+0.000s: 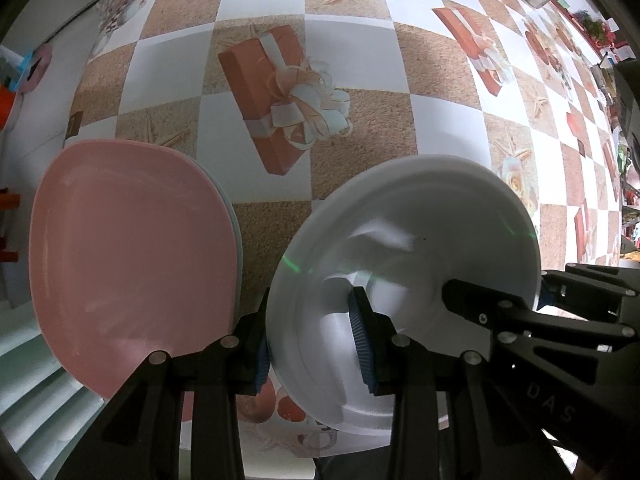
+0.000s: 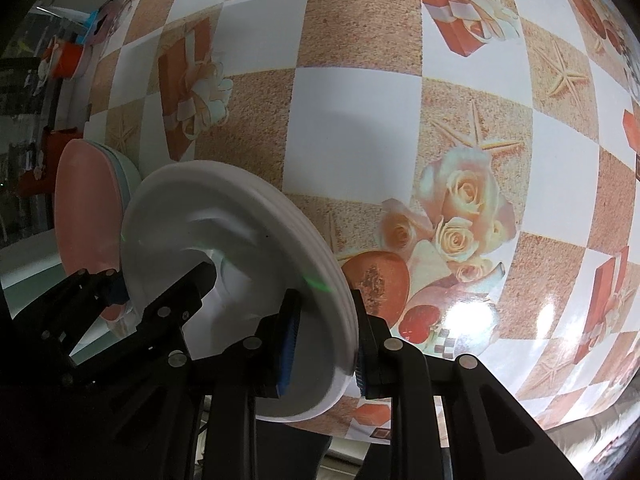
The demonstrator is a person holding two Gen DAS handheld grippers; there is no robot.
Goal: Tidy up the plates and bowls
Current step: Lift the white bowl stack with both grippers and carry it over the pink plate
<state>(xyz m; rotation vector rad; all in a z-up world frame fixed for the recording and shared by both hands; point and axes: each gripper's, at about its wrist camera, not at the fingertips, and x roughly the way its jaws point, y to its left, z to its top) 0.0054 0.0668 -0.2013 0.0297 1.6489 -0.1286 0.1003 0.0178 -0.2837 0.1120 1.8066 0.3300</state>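
Grippers from both hands clamp one stack of white bowls (image 1: 404, 280) above a checkered tablecloth (image 1: 280, 12) printed with gift boxes and starfish. In the left wrist view, the left gripper (image 1: 316, 344) pinches the near-left rim between its blue pads, one finger inside the bowl and one outside, while the right gripper (image 1: 536, 300) bites the opposite rim from the right; a pink plate (image 1: 132, 264) lies just beside the bowls to the left, atop at least one paler plate whose edge shows beneath it. In the right wrist view, the right gripper (image 2: 324, 340) closes on the rim of the white bowls (image 2: 224, 248), where several nested edges show, and the left gripper (image 2: 120, 292) holds the far side; the pink plate (image 2: 86, 216) sits beyond. The step in hand appears to be a two-handed carry or placing of the bowl stack near the plates. The next move likely calls for keeping both grips level, setting the stack flat, then releasing both rims together.
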